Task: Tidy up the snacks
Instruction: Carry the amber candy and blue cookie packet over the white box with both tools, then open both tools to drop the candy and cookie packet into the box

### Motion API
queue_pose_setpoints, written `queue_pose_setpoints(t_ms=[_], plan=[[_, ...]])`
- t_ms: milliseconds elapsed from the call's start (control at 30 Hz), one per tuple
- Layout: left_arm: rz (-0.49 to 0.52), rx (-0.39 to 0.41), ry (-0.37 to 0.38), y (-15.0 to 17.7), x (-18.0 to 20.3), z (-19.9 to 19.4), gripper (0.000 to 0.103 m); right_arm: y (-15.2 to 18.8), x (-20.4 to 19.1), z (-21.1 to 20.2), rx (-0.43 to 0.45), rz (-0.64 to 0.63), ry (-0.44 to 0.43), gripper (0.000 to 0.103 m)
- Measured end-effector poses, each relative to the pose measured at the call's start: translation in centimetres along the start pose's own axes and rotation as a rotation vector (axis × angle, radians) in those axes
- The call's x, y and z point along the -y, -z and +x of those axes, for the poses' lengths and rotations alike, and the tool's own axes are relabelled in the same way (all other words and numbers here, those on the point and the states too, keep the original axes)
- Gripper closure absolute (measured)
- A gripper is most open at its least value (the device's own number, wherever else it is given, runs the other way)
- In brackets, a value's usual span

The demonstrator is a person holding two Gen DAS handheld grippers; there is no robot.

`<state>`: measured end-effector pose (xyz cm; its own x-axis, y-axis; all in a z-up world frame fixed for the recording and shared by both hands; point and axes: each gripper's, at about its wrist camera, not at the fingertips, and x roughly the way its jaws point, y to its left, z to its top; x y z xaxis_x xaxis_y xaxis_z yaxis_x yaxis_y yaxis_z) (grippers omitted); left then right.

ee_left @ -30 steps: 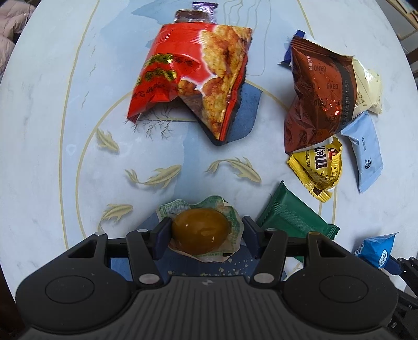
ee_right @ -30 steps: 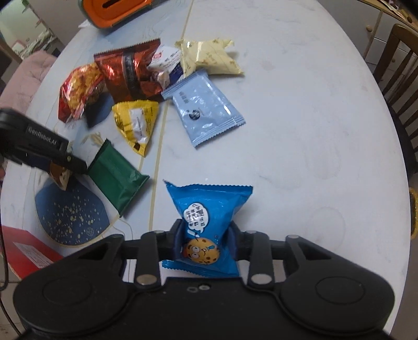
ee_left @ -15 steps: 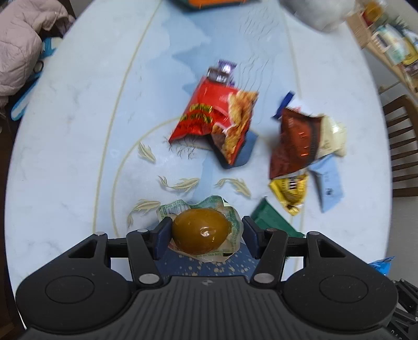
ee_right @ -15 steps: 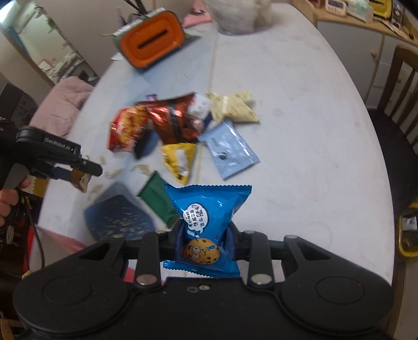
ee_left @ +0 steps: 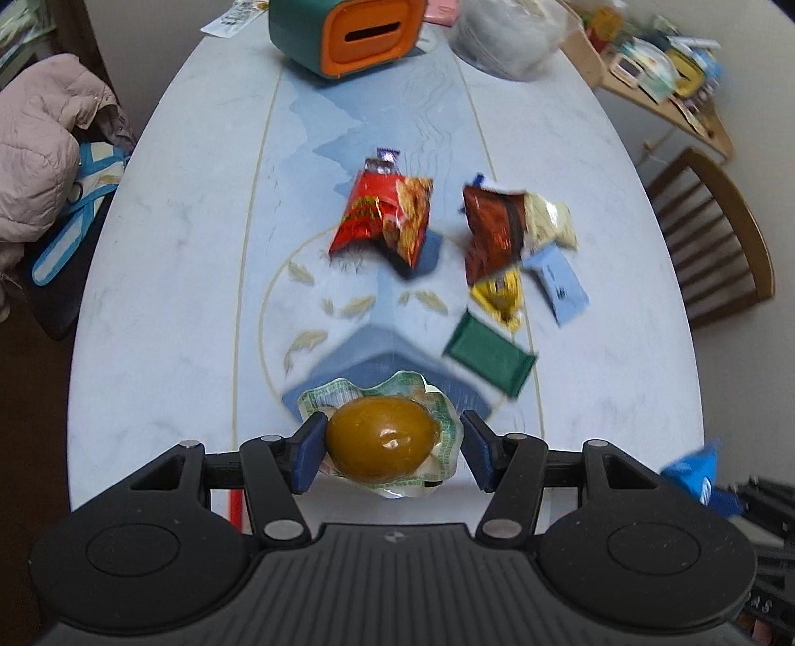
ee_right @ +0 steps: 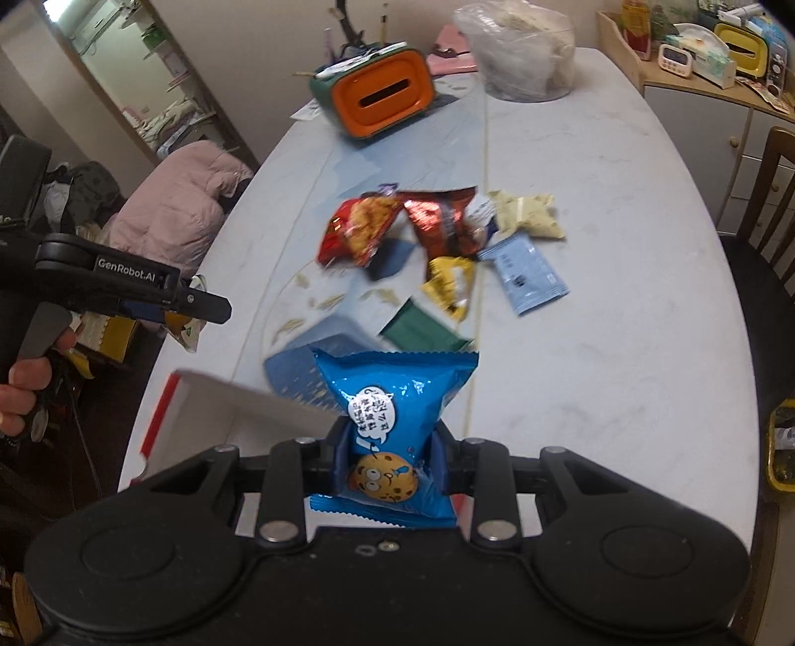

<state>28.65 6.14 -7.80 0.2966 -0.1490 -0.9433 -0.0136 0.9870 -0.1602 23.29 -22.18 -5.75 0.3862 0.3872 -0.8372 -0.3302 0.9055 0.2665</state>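
Observation:
My left gripper is shut on a brown packaged egg snack in a clear and green wrapper, held high above the near end of the white table. My right gripper is shut on a blue cookie packet, also lifted above the table. The left gripper shows at the left of the right wrist view. On the table lie a red chip bag, a brown Oreo bag, a yellow packet, a light blue packet and a green packet.
A red and white box stands at the table's near left edge. An orange and green tissue box and a clear plastic bag sit at the far end. A wooden chair stands right, a pink jacket left.
Both grippers have risen and pulled back from the table, each keeping its snack. The snack pile now looks smaller and farther away.

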Motion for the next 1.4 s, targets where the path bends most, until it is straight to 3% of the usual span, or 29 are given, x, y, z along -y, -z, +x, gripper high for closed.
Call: queue_pose_setpoints(t_ms=[267, 567, 833, 1000, 1400], plan=[[0.08, -0.057, 0.025, 5.4, -0.4, 0.4, 0.046, 3.1, -3.1, 1.1, -0.043, 0.0, 0.004, 0.072], [0.129, -0.15, 0.0, 10.2, 0.1, 4.3, 0.046, 6.8, -4.8, 5.1, -0.137, 0.002, 0.042, 0.072], [0.139, -0.215, -0.021, 12.5, 0.4, 7.4, 0.046, 9.3, -5.5, 8.3, -0.196, 0.006, 0.074, 0.072], [0.139, -0.238, -0.045, 13.7, 0.4, 8.6, 0.046, 9.9, -6.6, 8.6, -0.185, -0.044, 0.117, 0.072], [0.151, -0.218, -0.032, 15.5, 0.9, 8.8, 0.046, 10.7, -8.2, 9.5, -0.208, -0.131, 0.158, 0.072]])
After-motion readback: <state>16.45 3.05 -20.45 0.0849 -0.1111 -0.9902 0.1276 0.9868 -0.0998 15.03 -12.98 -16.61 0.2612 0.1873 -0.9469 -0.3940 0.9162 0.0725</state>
